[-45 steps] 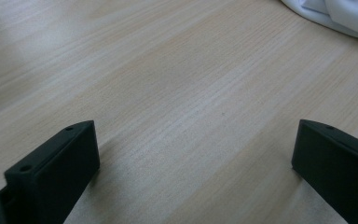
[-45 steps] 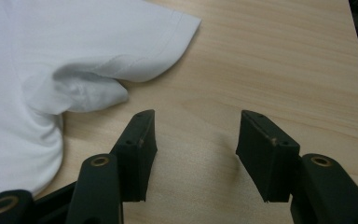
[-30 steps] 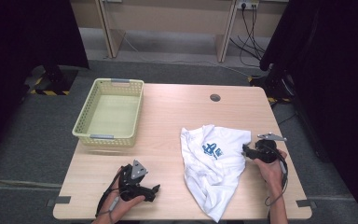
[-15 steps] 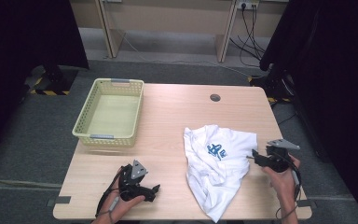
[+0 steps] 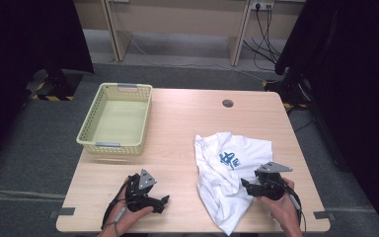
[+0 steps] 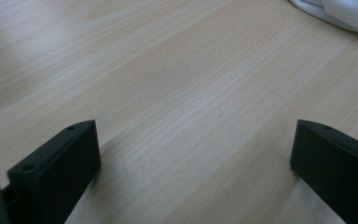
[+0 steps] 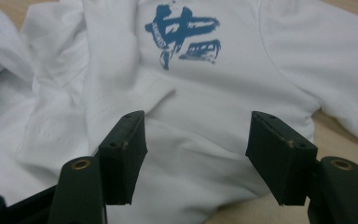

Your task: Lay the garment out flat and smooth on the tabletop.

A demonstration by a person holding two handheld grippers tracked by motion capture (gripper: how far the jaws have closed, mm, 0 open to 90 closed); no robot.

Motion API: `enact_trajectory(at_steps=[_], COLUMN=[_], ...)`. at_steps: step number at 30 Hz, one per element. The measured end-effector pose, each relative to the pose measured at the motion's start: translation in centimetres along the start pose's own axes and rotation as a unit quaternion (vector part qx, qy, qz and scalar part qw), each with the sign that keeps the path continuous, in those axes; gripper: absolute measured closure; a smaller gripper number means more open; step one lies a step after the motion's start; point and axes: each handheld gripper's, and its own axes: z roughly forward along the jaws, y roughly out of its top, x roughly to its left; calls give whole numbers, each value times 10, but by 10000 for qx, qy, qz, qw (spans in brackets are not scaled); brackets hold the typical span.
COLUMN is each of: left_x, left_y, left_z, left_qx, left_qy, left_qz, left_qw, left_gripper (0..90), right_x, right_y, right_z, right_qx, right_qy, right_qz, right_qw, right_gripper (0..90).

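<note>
Table (image 5: 177, 123) with a yellow basket (image 5: 116, 118) at far left and a crumpled white T-shirt (image 5: 229, 170) at near right. I judge the step to be regrasping the shirt: my right gripper (image 7: 191, 161), jaws just opening, hovers above the cloth, holding nothing. My left gripper (image 6: 193, 168) rests wide open over bare wood. Next I must lower onto a fold and close.

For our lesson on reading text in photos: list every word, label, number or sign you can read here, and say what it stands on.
"中": large blue brush-style character printed on the white T-shirt, read in the right gripper view.
Small blue lettering running down the left of that print: too small and blurred to read.
Yellow basket, wooden table: no text on them.
</note>
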Motion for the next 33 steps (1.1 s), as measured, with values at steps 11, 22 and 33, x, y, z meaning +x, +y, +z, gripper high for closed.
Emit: enact_trajectory(at_steps=[11,22,33], left_x=[-17,-57,-89], left_y=[31,84,104], left_z=[2,16,40], left_qx=[-224,-485,-307], left_qy=[-564,-1253,-1490], left_qz=[-67,354,820], left_qw=[9981,9903,9850], left_gripper=[44,62,94], right_x=[2,5,4], right_y=[-22,-26,-28], right_z=[-7,-5,-5], right_qx=[40,20,-42], right_qy=[8,-85,-27], right_qz=[47,-70,-98], right_qw=[10000,9999,9999], right_gripper=[378,377,375])
